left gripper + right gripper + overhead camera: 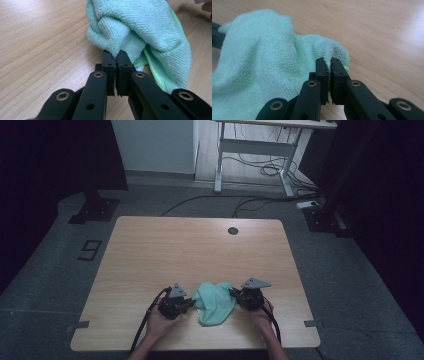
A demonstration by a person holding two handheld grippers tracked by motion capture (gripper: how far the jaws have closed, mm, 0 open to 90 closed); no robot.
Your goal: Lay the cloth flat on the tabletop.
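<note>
Near the front edge of the tabletop [150,250], roughly midway along it, a mint-green cloth [214,302] lies crumpled in a loose heap. The left gripper [189,304] sits just beside its left side and the right gripper [235,294] just beside its right, each held in a hand that comes in from the front edge. In the left gripper view the jaws are clenched on a pinched ridge of the cloth [140,32], the fabric puckering where it enters between them; in the right gripper view the jaws are likewise clamped on a small fold at the cloth's [262,57] edge.

The cloth looks like terry microfibre: light, soft and limp (it will sag and drape rather than hold any shape). Its nap should give the pads good purchase, so slipping seems unlikely, yet a pinch on a bunched fold may catch several layers at once. Taking hold at opposite edges or corners, as both grippers roughly do, should let it be lifted and stretched flat.
</note>
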